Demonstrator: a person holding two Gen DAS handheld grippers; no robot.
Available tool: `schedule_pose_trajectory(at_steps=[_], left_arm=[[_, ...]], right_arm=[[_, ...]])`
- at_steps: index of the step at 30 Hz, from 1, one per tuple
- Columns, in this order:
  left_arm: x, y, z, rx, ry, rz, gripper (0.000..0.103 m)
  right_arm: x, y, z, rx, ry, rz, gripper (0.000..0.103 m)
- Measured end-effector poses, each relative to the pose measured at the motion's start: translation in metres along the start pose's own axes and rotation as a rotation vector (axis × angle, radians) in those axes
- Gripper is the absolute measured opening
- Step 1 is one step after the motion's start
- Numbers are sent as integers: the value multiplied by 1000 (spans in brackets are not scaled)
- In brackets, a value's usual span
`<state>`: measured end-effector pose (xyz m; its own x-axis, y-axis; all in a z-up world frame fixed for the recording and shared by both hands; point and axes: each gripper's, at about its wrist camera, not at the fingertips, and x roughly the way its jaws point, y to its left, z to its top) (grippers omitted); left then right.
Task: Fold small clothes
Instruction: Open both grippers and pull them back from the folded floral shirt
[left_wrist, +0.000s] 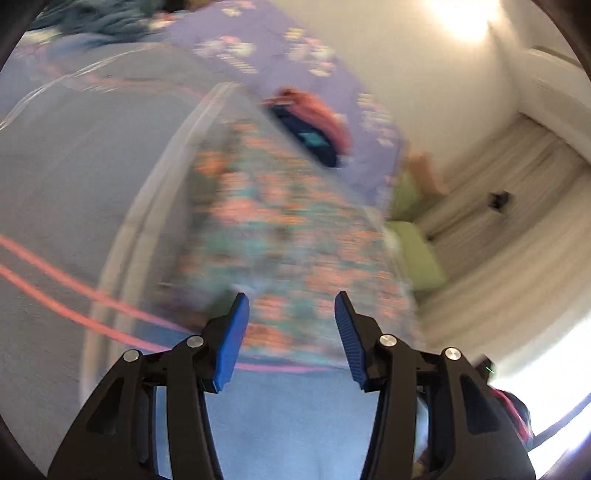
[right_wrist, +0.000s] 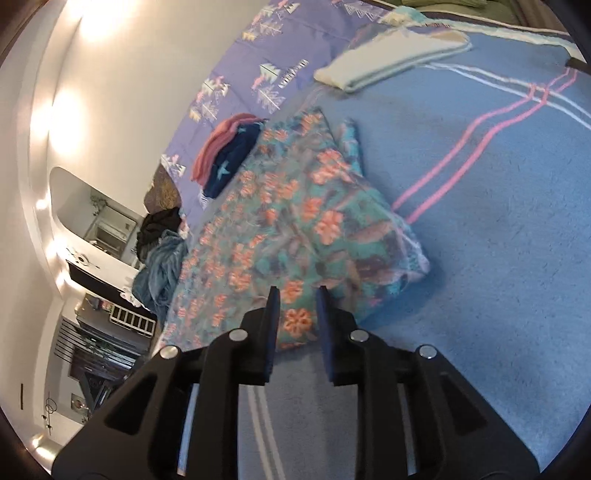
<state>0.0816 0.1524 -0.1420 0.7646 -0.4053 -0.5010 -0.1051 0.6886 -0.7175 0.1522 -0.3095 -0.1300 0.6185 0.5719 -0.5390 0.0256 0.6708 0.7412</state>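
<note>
Floral garment lies on the blue blanket, already doubled over at its right side, with a thick folded corner toward the pink stripes. Left gripper: jaws spread, nothing between them, hovering over the garment's near hem; that view is blurred. Right gripper: pads show a narrow gap in the picture, but it reads as pressed together; over the near edge, whether it pinches cloth I cannot tell. Step in hand, as judged: second fold of this piece. Next move calls for both tools to take the near hem and carry it across. A folded white cloth and 1 pink-navy pile lie beyond.
</note>
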Motion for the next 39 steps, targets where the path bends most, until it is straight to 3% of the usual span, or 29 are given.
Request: schedule_pose_trajectory(at_steps=[1, 3, 6, 12, 14, 18, 21, 24, 33, 39], left_arm=[[-1, 7, 0, -13, -7, -20, 36], [-10, 13, -4, -10, -18, -17, 35], [-24, 14, -6, 35, -44, 55, 35], [-44, 35, 2, -47, -102, 58, 35], [-45, 35, 5, -18, -102, 146, 40], [-52, 41, 7, -13, -87, 139, 40], [-59, 42, 12, -35, -103, 150, 41], [-65, 29, 14, -29, -125, 134, 42], [-29, -52, 17, 162, -81, 65, 50], [1, -78, 3, 204, -11, 12, 50]], right_arm=[[-1, -11, 0, 30, 2, 14, 0], [-9, -21, 2, 57, -13, 35, 0], [-23, -25, 5, 56, -57, -1, 0], [-37, -38, 7, 85, -95, 1, 0], [-40, -41, 7, 88, -108, -4, 0], [-53, -47, 6, 105, -165, -99, 0], [-59, -56, 8, 134, -162, -67, 0], [-62, -55, 7, 135, -165, -62, 3], [-65, -48, 8, 130, -174, -18, 27], [-62, -47, 10, 121, -166, -21, 27]])
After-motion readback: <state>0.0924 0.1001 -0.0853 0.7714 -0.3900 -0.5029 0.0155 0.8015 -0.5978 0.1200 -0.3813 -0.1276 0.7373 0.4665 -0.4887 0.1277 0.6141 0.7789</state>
